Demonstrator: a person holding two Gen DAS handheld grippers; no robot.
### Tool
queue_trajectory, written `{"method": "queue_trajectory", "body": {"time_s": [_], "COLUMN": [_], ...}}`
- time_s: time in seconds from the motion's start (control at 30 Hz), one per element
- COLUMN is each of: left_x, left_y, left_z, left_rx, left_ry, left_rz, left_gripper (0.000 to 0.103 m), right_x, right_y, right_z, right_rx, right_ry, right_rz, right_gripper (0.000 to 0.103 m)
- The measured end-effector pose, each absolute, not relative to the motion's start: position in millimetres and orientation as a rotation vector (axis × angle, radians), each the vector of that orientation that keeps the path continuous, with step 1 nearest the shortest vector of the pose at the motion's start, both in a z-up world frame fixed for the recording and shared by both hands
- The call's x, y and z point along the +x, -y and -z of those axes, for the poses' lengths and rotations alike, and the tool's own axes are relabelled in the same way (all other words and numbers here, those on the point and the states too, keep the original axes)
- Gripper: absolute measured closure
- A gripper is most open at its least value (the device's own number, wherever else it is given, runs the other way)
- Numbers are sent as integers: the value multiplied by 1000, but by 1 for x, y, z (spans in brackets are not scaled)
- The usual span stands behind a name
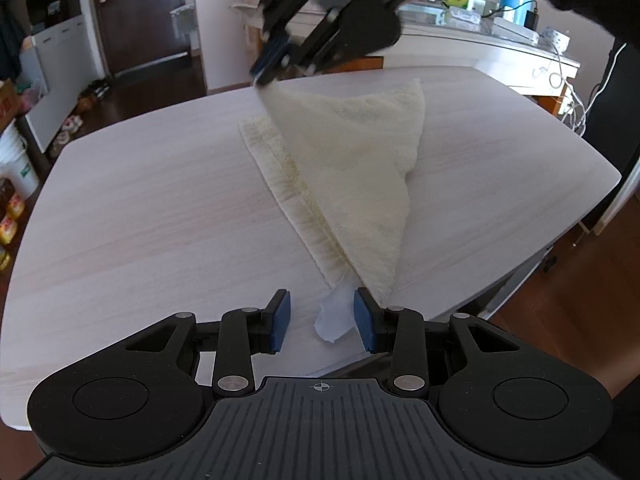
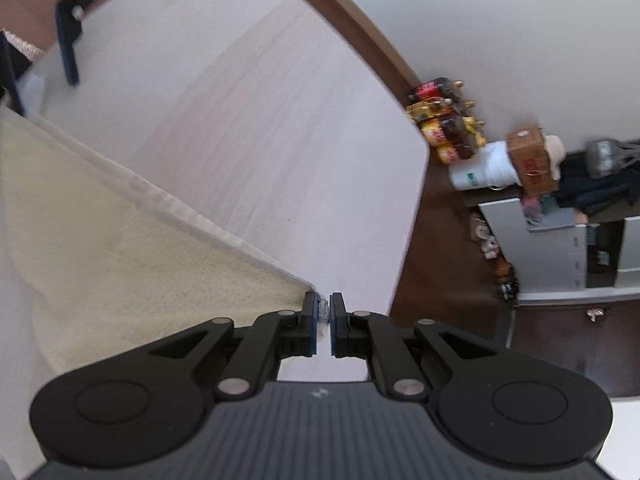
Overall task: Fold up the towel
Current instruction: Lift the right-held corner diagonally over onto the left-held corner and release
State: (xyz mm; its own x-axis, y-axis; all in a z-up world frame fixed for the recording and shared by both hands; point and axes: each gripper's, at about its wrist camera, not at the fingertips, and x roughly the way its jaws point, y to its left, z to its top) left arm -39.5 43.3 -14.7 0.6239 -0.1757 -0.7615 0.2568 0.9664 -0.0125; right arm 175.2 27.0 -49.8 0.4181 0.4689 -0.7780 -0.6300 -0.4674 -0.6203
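Observation:
A cream towel (image 1: 344,160) lies partly folded on the pale wooden table (image 1: 140,220). My right gripper (image 1: 262,78) is shut on the towel's far corner and holds it lifted above the table; in the right wrist view the corner is pinched between its pads (image 2: 325,310) and the towel (image 2: 100,248) stretches away to the left. My left gripper (image 1: 322,320) is open at the towel's near corner, where a white label (image 1: 334,318) sticks out between its blue pads. It also shows in the right wrist view (image 2: 68,40).
The table's front edge (image 1: 480,296) runs just right of my left gripper. A cluttered white counter (image 1: 500,36) stands behind the table. White buckets and snack bags (image 1: 16,184) sit on the floor at left, and a cabinet (image 2: 560,248) is beyond the table.

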Motion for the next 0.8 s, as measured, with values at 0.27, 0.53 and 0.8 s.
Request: {"method": "queue_trajectory", "body": {"time_s": [0.27, 0.53, 0.8], "left_x": [-37, -36, -19], "left_y": [-45, -55, -89], "left_z": [15, 8, -19], "left_rx": [84, 35, 93], "left_ry": [-864, -840, -772], "left_rz": [258, 248, 180], "left_gripper": [63, 62, 56], "right_x": [198, 215, 155], "right_y": [-54, -25, 31], "right_z": [82, 36, -6], "right_rx": [-1585, -1290, -899], "right_ry": [-155, -290, -498], "right_rz": [-1289, -1206, -1261], "right_gripper": [81, 75, 68]}}
